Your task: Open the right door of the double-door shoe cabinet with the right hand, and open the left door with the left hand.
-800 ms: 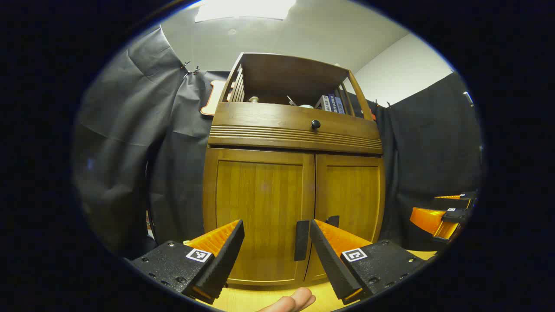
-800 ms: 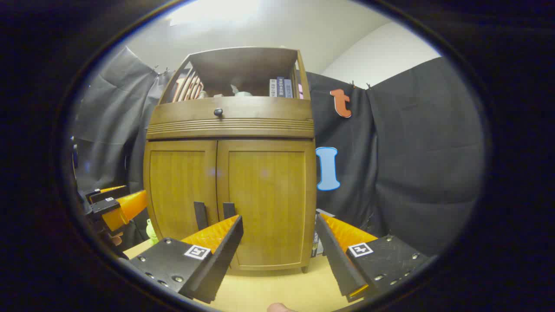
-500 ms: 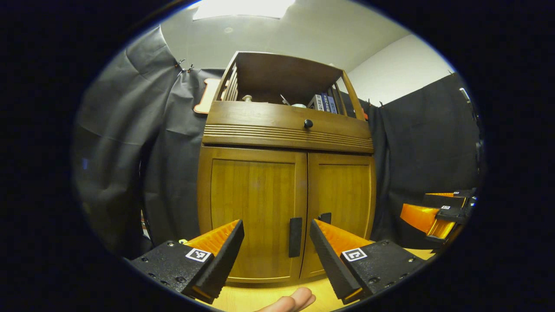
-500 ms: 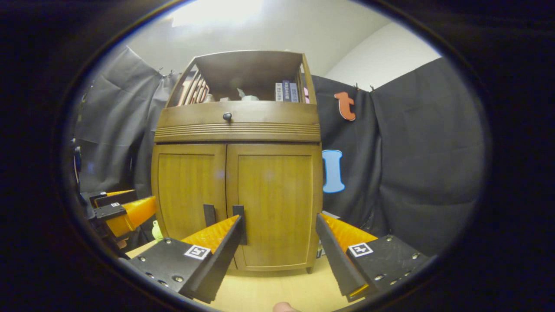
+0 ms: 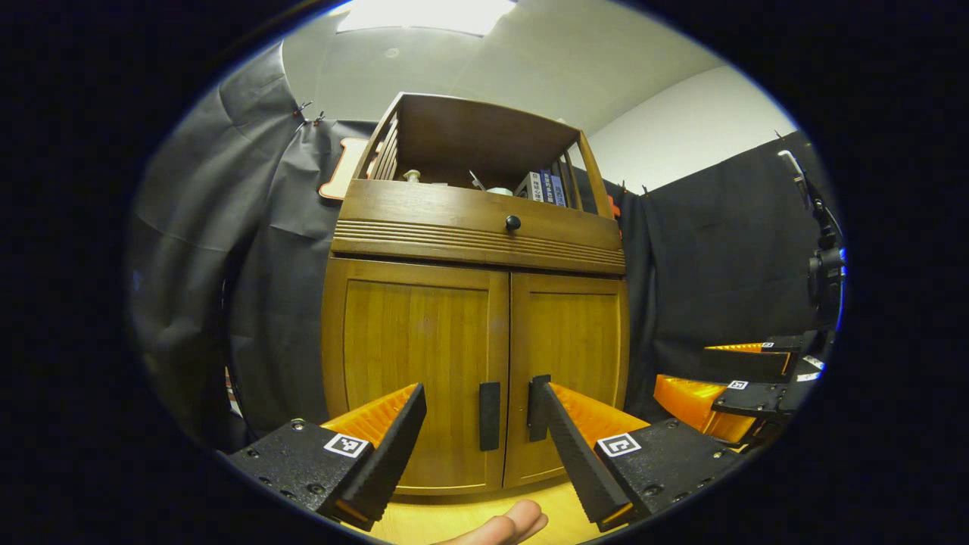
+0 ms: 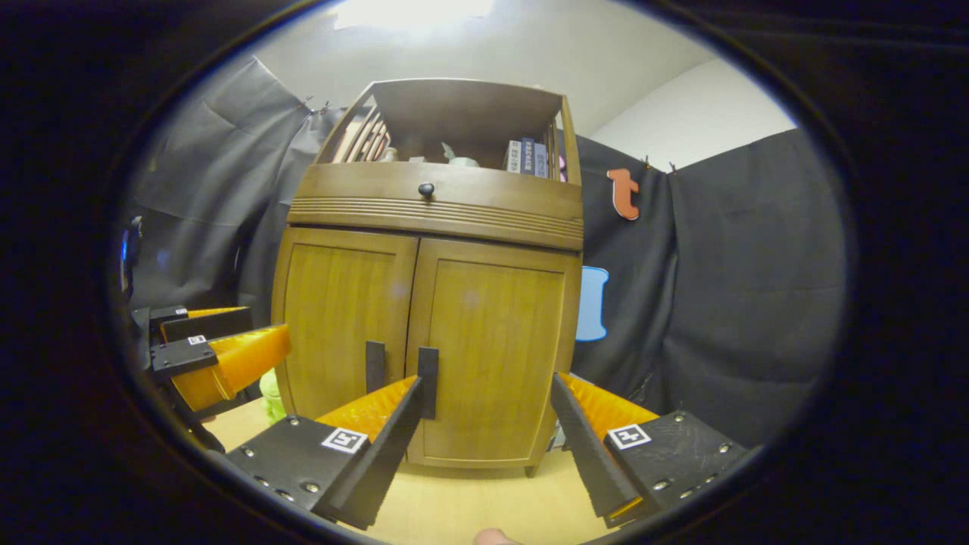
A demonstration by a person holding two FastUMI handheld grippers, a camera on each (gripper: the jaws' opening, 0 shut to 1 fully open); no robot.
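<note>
Honey-brown wood takes up the middle of both views: the double-door wooden shoe cabinet (image 5: pixel 477 333) stands on the pale yellow floor (image 6: pixel 469 507) with both doors closed. In the left gripper view, my left gripper (image 5: pixel 481 424), black with orange finger backs, sits at the bottom centre with its fingers spread wide and nothing between them. The left door's black bar handle (image 5: pixel 489 415) appears in the gap between those fingers, farther off and not touched, and the right door's black bar handle (image 5: pixel 537 397) stands just behind my right-hand finger. A fingertip of my hand (image 5: pixel 507 526) pokes in at the bottom edge. My right gripper (image 5: pixel 746 378) shows at the lower right of that frame, apart from the cabinet.

In the right gripper view, my right gripper (image 6: pixel 484 424) is likewise wide open at the bottom centre and holds nothing. The right door's handle (image 6: pixel 428 382) sits just above the tip of the left-hand finger; I cannot tell whether they touch. The left door's handle (image 6: pixel 375 366) is beside it. Above the doors runs a drawer front with a small dark round knob (image 6: pixel 426 189), and upright books (image 6: pixel 530 157) stand on the open top shelf.
</note>
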